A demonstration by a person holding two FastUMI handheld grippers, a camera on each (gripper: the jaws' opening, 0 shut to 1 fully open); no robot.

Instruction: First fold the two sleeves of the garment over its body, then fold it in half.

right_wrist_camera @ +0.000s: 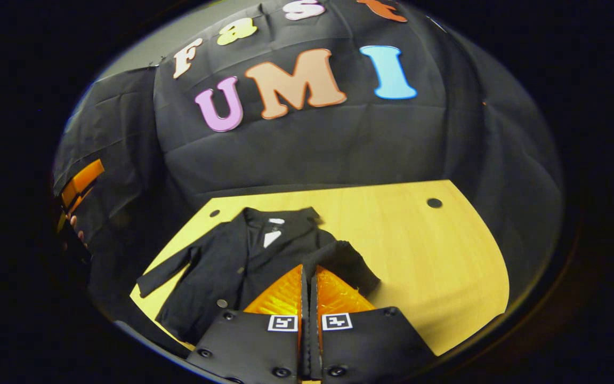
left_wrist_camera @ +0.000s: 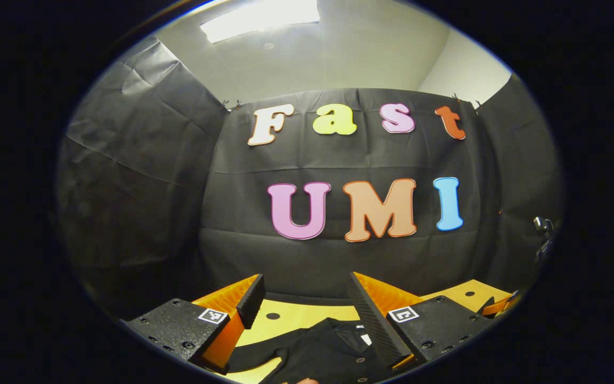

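Right gripper view: right gripper (right_wrist_camera: 307, 277) was pinched on jacket's (right_wrist_camera: 232, 266) sleeve (right_wrist_camera: 341, 261), mid-fold; other sleeve (right_wrist_camera: 166, 273) lay unfolded. Left gripper (left_wrist_camera: 307, 309) hung spread, empty. Half-fold pending.

black cloth walls (left_wrist_camera: 142, 176) all round the booth, creased and clipped up top, pale ceiling (left_wrist_camera: 339, 58) with a bright light panel (left_wrist_camera: 259, 18), yellow wood worktop (right_wrist_camera: 435, 261) with dark round holes

We see a black jacket (right_wrist_camera: 232, 266) lying flat on the table, one sleeve (right_wrist_camera: 166, 273) spread out, the other (right_wrist_camera: 347, 261) bunched.
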